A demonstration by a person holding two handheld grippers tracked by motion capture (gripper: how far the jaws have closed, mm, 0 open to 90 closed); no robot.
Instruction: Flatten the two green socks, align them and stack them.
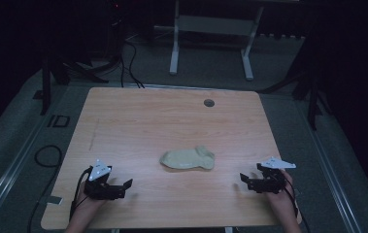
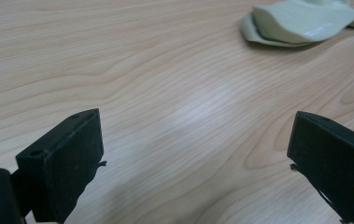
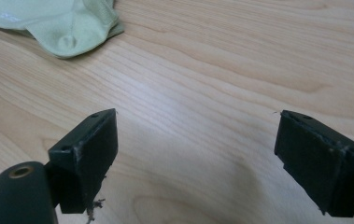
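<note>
A pale green sock (image 1: pixel 188 158) lies flat near the middle of the wooden table (image 1: pixel 172 121), toe end to the left and cuff to the right. My left gripper (image 1: pixel 123 187) rests near the front left of the table, jaws open, nothing between them; its own view shows the sock (image 2: pixel 300 21) at the upper right, well away. My right gripper (image 1: pixel 246 180) sits at the front right, jaws open and bare; the sock (image 3: pixel 58 23) lies at the upper left of its view, apart from the jaws. Both grippers point inward toward the sock.
A small dark round grommet (image 1: pixel 209 103) sits near the table's far edge. Behind the table stands a white frame (image 1: pixel 210 39) on grey floor, with black cables (image 1: pixel 128 58) at the far left. The surroundings are dark.
</note>
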